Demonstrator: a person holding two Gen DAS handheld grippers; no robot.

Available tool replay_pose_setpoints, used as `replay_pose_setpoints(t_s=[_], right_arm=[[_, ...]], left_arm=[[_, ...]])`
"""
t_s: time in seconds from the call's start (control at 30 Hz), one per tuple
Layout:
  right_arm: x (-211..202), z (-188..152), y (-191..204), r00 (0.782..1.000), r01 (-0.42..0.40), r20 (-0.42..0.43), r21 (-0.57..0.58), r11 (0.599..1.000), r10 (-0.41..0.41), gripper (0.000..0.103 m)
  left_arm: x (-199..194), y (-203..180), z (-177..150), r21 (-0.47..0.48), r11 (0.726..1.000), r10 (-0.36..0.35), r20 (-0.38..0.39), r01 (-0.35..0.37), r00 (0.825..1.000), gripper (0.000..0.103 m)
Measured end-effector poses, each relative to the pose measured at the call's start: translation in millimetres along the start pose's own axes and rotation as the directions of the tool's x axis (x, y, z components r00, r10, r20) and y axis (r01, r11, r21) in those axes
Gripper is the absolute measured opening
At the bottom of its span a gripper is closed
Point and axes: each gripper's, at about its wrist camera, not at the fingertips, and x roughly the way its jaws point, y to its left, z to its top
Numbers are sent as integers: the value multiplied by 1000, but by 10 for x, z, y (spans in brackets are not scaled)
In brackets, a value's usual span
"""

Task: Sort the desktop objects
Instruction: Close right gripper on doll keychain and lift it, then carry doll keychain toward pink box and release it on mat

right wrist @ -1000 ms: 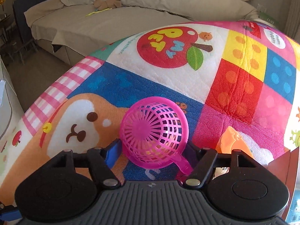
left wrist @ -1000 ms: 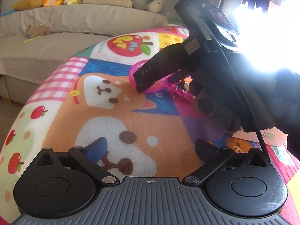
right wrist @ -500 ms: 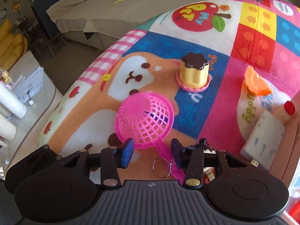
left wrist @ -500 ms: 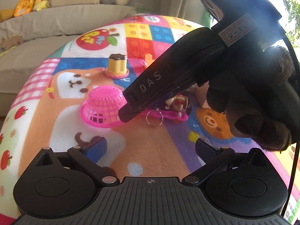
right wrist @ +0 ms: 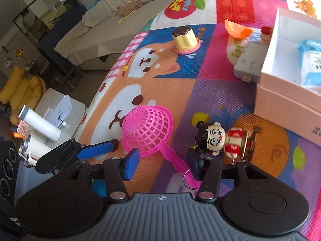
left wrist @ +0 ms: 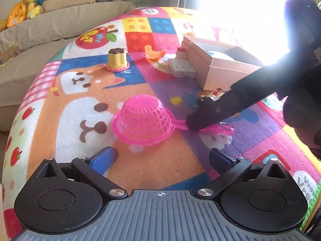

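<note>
While pink strainer [right wrist: 147, 129] lies upturned on mat, well short of pink box [right wrist: 280, 102], sorting barely begun: blue carton only in box. Right gripper [right wrist: 162, 165] jaws opening astride strainer handle, no grip. Left gripper [left wrist: 160, 158] gapes, empty. Box interior partly cut off.

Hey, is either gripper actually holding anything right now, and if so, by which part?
Nothing is held. The right gripper straddles the pink strainer's handle, jaws opening, pads off it. The left gripper is open over bare mat.
</note>
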Motion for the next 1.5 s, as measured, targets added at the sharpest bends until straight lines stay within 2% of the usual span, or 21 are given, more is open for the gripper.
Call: replay_pose_setpoints(t_s=[0.1, 0.23, 0.33, 0.43, 0.5, 0.6, 0.67, 0.73, 0.77, 0.9, 1.0, 1.17, 1.27, 1.4, 1.5], right_arm=[[-205, -132, -9, 995, 71, 77, -14, 997, -70, 59], [-470, -291, 94, 952, 246, 219, -139, 959, -212, 69], [-510, -363, 123, 940, 286, 249, -209, 935, -232, 71], [-441, -418, 174, 946, 276, 244, -261, 925, -213, 71], [-360, -439, 241, 942, 293, 254, -301, 908, -220, 70], [-288, -397, 242, 919, 340, 295, -253, 906, -262, 69], [-261, -330, 187, 897, 379, 317, -192, 905, -308, 69], [-197, -242, 103, 865, 438, 331, -133, 889, -377, 69], [-172, -212, 63, 861, 445, 328, -114, 888, -389, 69], [-119, -207, -89, 873, 429, 286, -69, 901, -394, 68], [-143, -327, -134, 861, 465, 267, -72, 882, -432, 55], [-330, -569, -318, 827, 511, 280, -9, 860, -488, 56], [-432, -695, -377, 828, 497, 292, 9, 868, -478, 57], [-483, -757, -380, 836, 471, 319, 0, 882, -447, 57], [-485, -711, -341, 825, 480, 344, -8, 877, -448, 59]], left_arm=[[1, 9, 0, 0, 1000, -3, 0, 3, 1000, 103], [8, 26, 14, -8, 1000, -8, -2, 8, 1000, 103], [17, 39, 37, -12, 1000, -1, -9, 1, 1000, 103], [-1, 80, 52, -21, 999, 38, -15, -38, 999, 103], [-18, 138, 59, -37, 997, 62, -22, -62, 998, 103], [-46, 199, 62, -58, 996, 70, -24, -71, 997, 103], [-50, 204, 61, -63, 996, 60, -25, -61, 998, 103], [-34, 186, 70, -64, 997, 46, -28, -48, 999, 103], [-25, 164, 76, -63, 997, 40, -29, -42, 999, 103], [7, 97, 100, -61, 998, 8, -31, -10, 999, 103], [64, 55, 152, -68, 998, -1, -34, -1, 999, 103], [228, -3, 290, -95, 995, 2, -33, -5, 999, 103], [364, -50, 385, -89, 996, -5, -23, 3, 1000, 103], [508, -151, 467, -34, 997, -69, -7, 69, 998, 103], [517, -212, 450, -9, 998, -58, -15, 58, 998, 103]])
